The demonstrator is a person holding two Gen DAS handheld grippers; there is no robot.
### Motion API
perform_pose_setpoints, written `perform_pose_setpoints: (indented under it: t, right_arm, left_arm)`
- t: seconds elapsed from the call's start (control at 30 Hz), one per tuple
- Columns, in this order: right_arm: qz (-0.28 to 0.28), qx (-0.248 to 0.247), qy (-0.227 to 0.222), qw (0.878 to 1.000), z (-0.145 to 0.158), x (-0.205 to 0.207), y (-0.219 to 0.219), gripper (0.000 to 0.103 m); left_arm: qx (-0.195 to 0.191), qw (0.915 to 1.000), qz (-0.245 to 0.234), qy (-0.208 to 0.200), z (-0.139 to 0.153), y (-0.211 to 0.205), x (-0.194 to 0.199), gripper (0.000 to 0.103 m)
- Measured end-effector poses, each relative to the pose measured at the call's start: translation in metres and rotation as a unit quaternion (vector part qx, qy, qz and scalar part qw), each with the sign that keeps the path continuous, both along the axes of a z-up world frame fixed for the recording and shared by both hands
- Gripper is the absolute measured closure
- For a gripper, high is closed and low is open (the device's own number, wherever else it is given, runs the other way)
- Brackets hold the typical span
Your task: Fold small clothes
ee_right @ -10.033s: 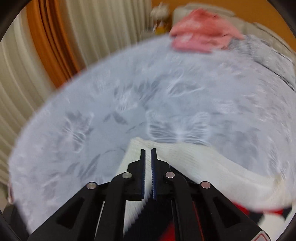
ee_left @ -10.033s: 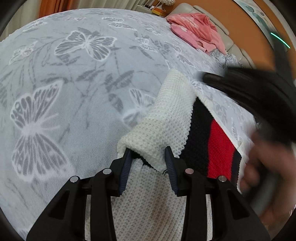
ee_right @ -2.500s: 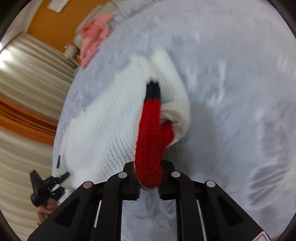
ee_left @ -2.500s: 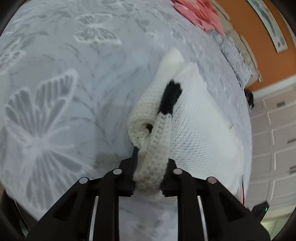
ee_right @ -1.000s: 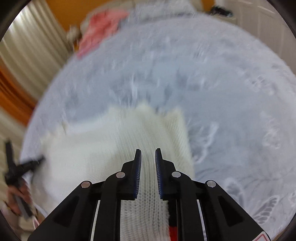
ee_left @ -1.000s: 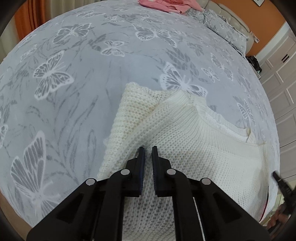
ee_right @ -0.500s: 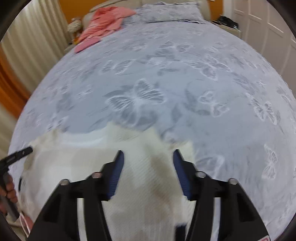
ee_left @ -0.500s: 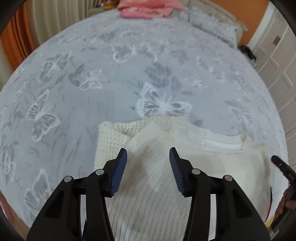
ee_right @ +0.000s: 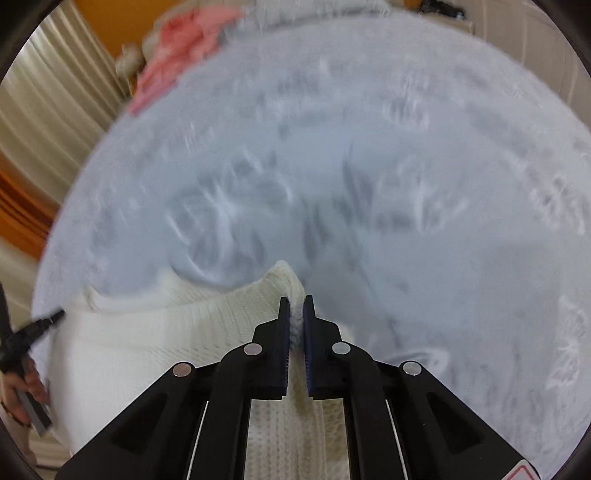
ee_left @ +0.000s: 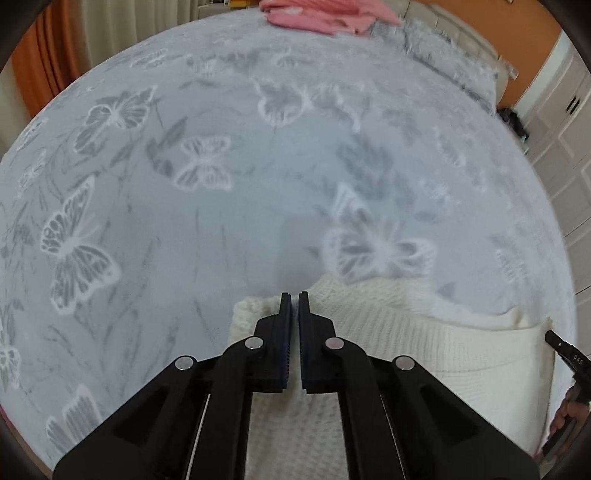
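Note:
A cream knitted sweater [ee_left: 424, 343] lies folded on the bed; it also shows in the right wrist view [ee_right: 155, 332]. My left gripper [ee_left: 294, 295] is shut on the sweater's far left corner. My right gripper [ee_right: 296, 300] is shut on the sweater's far right corner, with knit fabric pinched between the pads. Each view shows the other gripper at the sweater's opposite edge: the right one in the left wrist view [ee_left: 565, 354], the left one in the right wrist view [ee_right: 33, 328].
The bed has a grey bedspread with butterfly print [ee_left: 207, 166]. A pink garment [ee_left: 321, 14] lies at the far end, also in the right wrist view [ee_right: 173, 48]. Curtains [ee_right: 48, 107] hang at left, white cabinets [ee_left: 569, 122] stand at right.
Both grippers were open above the sweater half a second ago; now both have shut on its far corners. The right wrist view is blurred with motion.

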State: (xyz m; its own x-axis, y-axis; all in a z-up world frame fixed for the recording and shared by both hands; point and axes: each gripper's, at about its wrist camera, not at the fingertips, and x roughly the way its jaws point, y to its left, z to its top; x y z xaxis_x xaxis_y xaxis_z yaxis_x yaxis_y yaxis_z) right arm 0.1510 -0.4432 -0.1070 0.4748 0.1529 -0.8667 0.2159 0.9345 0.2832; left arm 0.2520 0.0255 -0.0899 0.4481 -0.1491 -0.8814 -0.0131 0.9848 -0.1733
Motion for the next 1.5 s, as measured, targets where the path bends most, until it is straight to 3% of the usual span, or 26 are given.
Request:
perform_pose_setpoints:
  t: [0.1, 0.17, 0.27, 0.37, 0.4, 0.43, 0.53, 0.67, 0.8, 0.87, 1.0, 1.2, 1.37, 1.5]
  right_arm:
    - [0.002, -0.003, -0.012, 1.000, 0.007, -0.001, 0.008, 0.095]
    - [-0.006, 0.014, -0.036, 0.999, 0.026, -0.011, 0.009, 0.091]
    - [-0.006, -0.001, -0.074, 0.997, 0.058, -0.041, 0.017, 0.087]
    - [0.013, 0.011, -0.090, 0.996, 0.075, -0.079, 0.032, 0.087]
    - [0.020, 0.011, -0.088, 0.996, 0.077, -0.091, 0.039, 0.087]
    - [0.028, 0.013, -0.085, 0.996, 0.076, -0.106, 0.049, 0.087]
    - [0.053, 0.034, -0.066, 0.996, 0.067, -0.139, 0.080, 0.087]
    - [0.093, 0.066, -0.045, 0.992, 0.055, -0.147, 0.131, 0.087]
    - [0.139, 0.052, -0.041, 0.988, 0.050, -0.120, 0.183, 0.087]
    - [0.138, 0.038, -0.037, 0.989, 0.044, -0.104, 0.195, 0.087]
    - [0.132, 0.018, 0.019, 0.991, 0.009, -0.070, 0.208, 0.093]
    - [0.126, 0.042, -0.006, 0.991, 0.036, -0.066, 0.219, 0.088]
    - [0.127, 0.009, 0.024, 0.992, 0.011, -0.047, 0.226, 0.095]
    - [0.113, 0.021, 0.018, 0.993, 0.025, -0.047, 0.222, 0.093]
  left_arm:
    - [0.019, 0.9998, -0.009, -0.007, 0.001, -0.010, 0.001, 0.100]
    - [-0.017, 0.9998, -0.007, -0.004, 0.010, -0.006, -0.001, 0.096]
    - [-0.030, 0.9993, -0.015, -0.016, 0.032, 0.001, -0.019, 0.095]
    - [-0.040, 0.9987, -0.028, -0.015, 0.043, 0.014, -0.047, 0.072]
    - [-0.042, 0.9987, -0.026, -0.014, 0.045, 0.021, -0.059, 0.057]
    - [-0.049, 0.9985, -0.020, -0.013, 0.046, 0.029, -0.077, 0.049]
    - [-0.081, 0.9967, 0.002, -0.007, 0.041, 0.051, -0.119, 0.034]
    - [-0.112, 0.9920, 0.042, 0.038, 0.012, 0.063, -0.157, 0.032]
    - [-0.111, 0.9902, 0.052, 0.068, -0.009, 0.054, -0.169, 0.032]
    - [-0.086, 0.9931, 0.049, 0.061, -0.012, 0.046, -0.170, 0.032]
    - [-0.075, 0.9943, 0.046, 0.060, -0.013, 0.040, -0.166, 0.031]
    - [-0.093, 0.9927, 0.037, 0.066, -0.018, 0.045, -0.159, 0.026]
    - [-0.085, 0.9938, 0.027, 0.066, -0.019, 0.038, -0.159, 0.021]
    - [-0.086, 0.9938, 0.023, 0.066, -0.019, 0.036, -0.156, 0.020]
